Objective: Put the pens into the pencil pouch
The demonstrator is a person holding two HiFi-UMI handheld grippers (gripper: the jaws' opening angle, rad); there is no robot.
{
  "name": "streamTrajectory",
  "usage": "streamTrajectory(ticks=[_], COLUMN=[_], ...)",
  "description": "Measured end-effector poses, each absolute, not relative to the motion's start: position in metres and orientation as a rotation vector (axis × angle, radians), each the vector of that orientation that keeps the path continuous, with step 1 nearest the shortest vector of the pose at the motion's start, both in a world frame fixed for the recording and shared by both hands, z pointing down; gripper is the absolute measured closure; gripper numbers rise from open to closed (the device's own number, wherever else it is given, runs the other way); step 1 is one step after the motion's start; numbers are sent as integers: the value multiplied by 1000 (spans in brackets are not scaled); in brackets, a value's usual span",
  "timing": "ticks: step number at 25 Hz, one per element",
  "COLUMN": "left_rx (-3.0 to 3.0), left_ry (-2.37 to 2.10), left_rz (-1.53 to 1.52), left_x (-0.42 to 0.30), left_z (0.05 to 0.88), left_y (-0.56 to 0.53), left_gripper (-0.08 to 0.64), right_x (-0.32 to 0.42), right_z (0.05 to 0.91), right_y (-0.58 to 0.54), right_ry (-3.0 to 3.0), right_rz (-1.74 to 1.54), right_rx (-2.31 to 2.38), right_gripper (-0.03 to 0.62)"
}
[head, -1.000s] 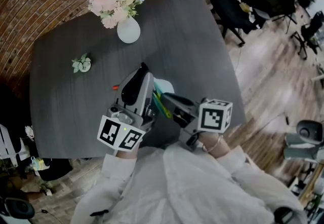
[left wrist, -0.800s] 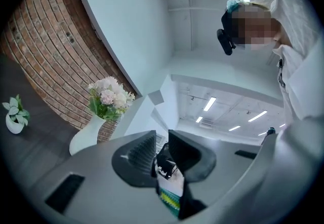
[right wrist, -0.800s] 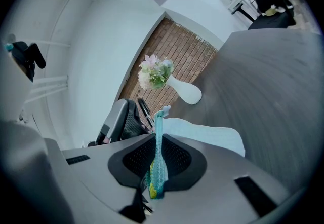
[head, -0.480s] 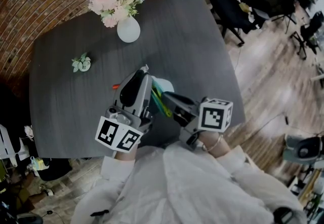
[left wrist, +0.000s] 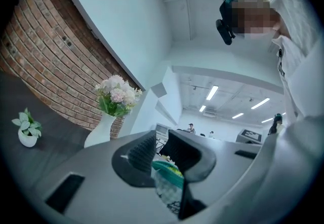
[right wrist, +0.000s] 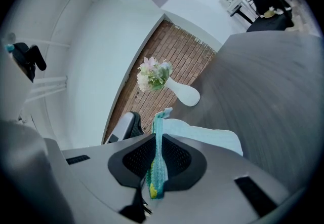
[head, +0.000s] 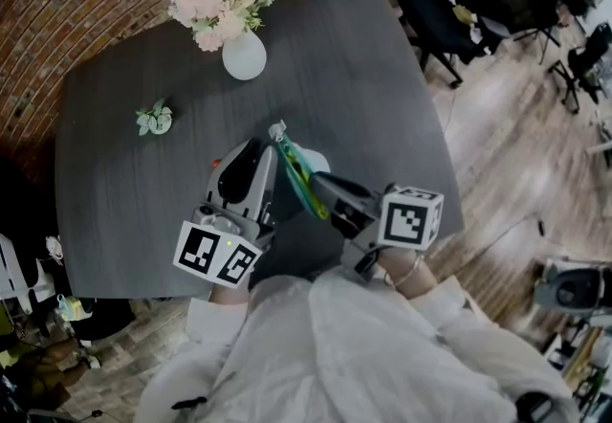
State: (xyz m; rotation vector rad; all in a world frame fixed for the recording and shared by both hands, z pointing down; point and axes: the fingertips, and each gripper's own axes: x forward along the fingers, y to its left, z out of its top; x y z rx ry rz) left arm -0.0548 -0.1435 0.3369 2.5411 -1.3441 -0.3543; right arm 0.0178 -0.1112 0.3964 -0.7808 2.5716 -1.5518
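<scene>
Left gripper [left wrist: 163,153], right gripper [right wrist: 156,153]: fingers each pinch pencil pouch [head: 299,172] rim, near edge of desk [head: 134,220]; part gently, widening mouth.

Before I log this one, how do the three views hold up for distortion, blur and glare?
Head view: sharp and evenly lit, though the wide lens bows the table edges. Left gripper view: strong fisheye with dark corners, bright ceiling lights, the pouch close and soft. Right gripper view: same fisheye, pouch crisp, table soft toward the right edge.
</scene>
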Motion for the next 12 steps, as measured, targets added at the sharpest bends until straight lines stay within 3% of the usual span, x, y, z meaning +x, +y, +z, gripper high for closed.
streamTrajectory(ticks=[12], left_rx=[2469], left_ry=[-1335], left_rz=[378], left_x=[-78], left_z=[428], left_y=[-159], left_gripper=[499], right_x=[21], right_z=[404], right_y=[-114], right_ry=[2539], right_rz=[-1599], right_rx=[-779], right_gripper=[555])
